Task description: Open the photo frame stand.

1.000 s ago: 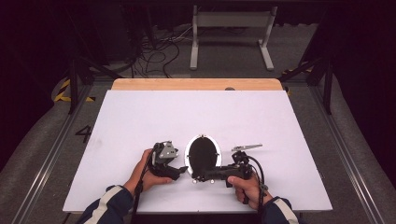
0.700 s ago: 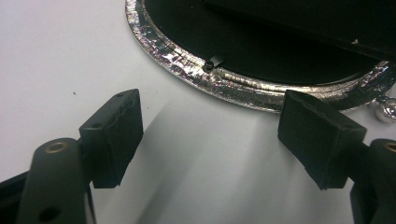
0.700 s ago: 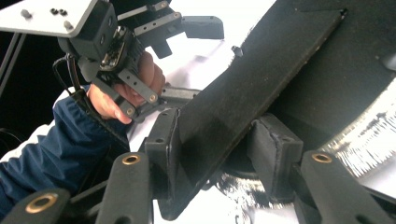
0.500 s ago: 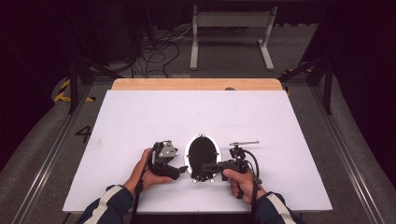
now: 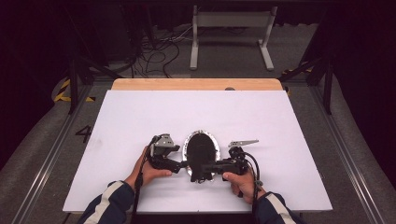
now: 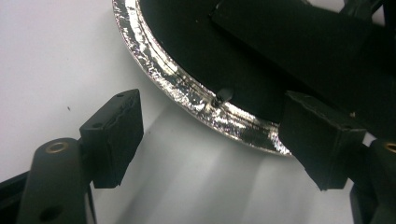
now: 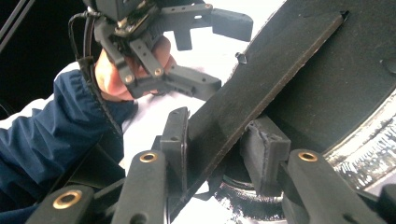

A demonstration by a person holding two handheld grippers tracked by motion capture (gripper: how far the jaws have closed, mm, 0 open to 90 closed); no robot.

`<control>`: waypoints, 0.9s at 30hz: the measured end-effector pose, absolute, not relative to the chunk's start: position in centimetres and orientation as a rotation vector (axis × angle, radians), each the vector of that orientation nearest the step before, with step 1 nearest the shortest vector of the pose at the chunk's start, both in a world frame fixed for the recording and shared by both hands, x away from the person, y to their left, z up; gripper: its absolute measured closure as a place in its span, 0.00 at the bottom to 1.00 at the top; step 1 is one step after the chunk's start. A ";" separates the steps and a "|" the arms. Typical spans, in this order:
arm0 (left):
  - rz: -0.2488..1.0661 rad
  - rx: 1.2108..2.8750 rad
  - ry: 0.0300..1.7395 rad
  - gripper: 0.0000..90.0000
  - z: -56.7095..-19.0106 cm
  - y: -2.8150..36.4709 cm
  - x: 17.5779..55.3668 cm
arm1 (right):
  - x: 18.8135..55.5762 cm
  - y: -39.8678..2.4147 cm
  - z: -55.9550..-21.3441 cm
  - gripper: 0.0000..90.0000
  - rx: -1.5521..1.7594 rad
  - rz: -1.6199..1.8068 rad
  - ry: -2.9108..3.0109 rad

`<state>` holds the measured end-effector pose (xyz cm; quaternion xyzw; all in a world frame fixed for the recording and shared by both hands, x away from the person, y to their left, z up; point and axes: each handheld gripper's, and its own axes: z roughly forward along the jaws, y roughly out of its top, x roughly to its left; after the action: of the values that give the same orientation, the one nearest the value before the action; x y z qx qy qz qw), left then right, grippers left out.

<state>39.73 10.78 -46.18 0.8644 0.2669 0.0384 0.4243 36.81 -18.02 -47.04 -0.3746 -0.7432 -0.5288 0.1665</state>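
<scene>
A black pan [image 5: 201,149] with a foil-bright rim lies flat on the white bench [image 5: 140,116], near its front edge and about midway between the left and right edges. The right gripper [image 7: 215,144] reaches in from the pan's right, and in the right gripper view its jaws, which have just been closing, stand narrow on either side of a flat black strip [image 7: 271,70], apparently the pan's handle, slanting above the dark inside. One pad lies against the strip; whether the other presses it cannot be told for sure, though it looks like a grip. The left gripper [image 6: 210,140] sits just beside the pan's left side, its jaws wide and holding nothing, with the shiny rim [image 6: 187,88] curving just beyond their tips and bare bench between them. The step in hand appears to be taking hold of the pan, the right side first. The next move likely calls for the left gripper to ease forward until the rim lies between its pads, then close, so that both hold before any lift
</scene>
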 end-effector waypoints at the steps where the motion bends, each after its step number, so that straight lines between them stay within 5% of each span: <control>1: 0.085 2.157 0.670 0.26 -46.2 10.8 39.7 | 36.8 -18.0 -47.1 0.71 -1.056 -1.517 -2.127; 12: -0.046 2.121 0.614 0.29 -46.3 10.5 39.7 | 36.2 -18.1 -46.4 0.72 -0.946 -1.555 -2.236; 20: -0.070 2.109 0.610 0.41 -46.0 10.8 40.0 | 36.3 -18.2 -46.4 0.72 -0.954 -1.544 -2.231; 27: -0.014 2.010 0.572 0.63 -44.6 11.6 40.0 | 36.5 -18.6 -46.2 0.78 -1.001 -1.549 -2.243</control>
<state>39.99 11.60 -44.61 0.8319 0.2366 -0.0060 0.5019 36.48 -18.58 -46.24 -0.3421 -0.7670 -0.5297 0.1184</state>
